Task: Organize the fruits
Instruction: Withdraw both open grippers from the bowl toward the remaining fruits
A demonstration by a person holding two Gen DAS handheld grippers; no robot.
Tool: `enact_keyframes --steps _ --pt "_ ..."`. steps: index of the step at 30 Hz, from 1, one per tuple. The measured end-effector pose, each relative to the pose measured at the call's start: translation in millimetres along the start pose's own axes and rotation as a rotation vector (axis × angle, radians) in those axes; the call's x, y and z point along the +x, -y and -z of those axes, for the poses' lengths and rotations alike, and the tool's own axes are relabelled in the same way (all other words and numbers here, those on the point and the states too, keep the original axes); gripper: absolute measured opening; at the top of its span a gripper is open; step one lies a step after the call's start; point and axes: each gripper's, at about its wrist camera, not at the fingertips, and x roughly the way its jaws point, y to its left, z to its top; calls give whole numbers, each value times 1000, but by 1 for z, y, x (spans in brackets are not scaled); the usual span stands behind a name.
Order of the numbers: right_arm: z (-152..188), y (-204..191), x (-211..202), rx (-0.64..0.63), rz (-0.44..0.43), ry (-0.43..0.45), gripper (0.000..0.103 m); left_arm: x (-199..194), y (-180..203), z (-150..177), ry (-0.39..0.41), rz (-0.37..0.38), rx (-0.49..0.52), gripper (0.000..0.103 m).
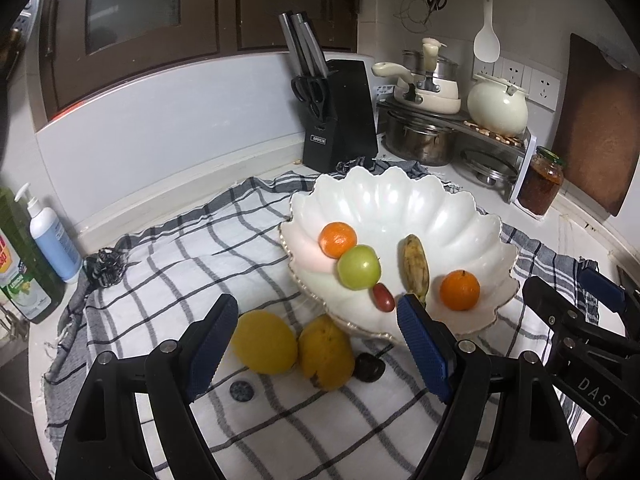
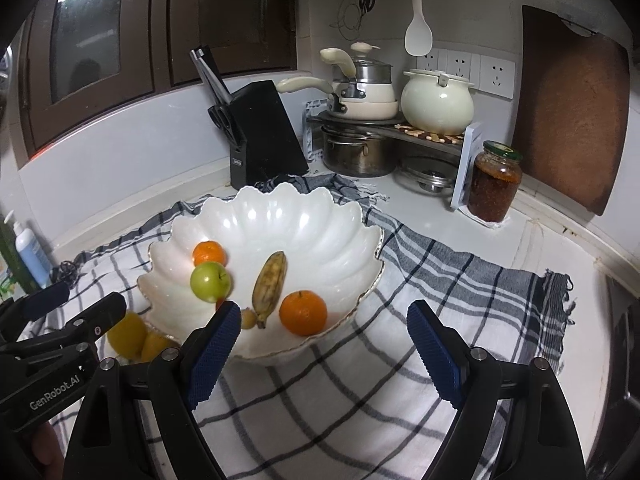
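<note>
Kitchen corner, dim indoor light. White worktop [image 2: 448,216] meets pale grey-white walls [image 1: 168,120]. Dark brown cabinets [image 1: 152,12] with glass panes above – glare on one pane in the right wrist view. Black knife block [image 2: 264,136] against the wall, scissors slotted in. Metal rack [image 2: 404,128] in the corner carries cream pots [image 2: 438,104], steel pot beneath. White sockets [image 2: 496,76] on the wall, white spoon [image 2: 418,28] hanging from a hook rail. Brown cutting board [image 2: 572,108] leans at right – jar [image 2: 494,184] just beside it. Soap bottles [image 1: 52,236] at far left.
</note>
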Motion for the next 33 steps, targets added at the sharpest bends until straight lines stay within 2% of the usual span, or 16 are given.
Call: enact_keyframes --steps 16,33 --pt "22 -20 -11 5 -40 -18 86 -16 -20 27 -13 -16 -13 82" --pt "57 -41 -1 29 -34 -53 86 -3 -46 64 -58 -26 -13 82"
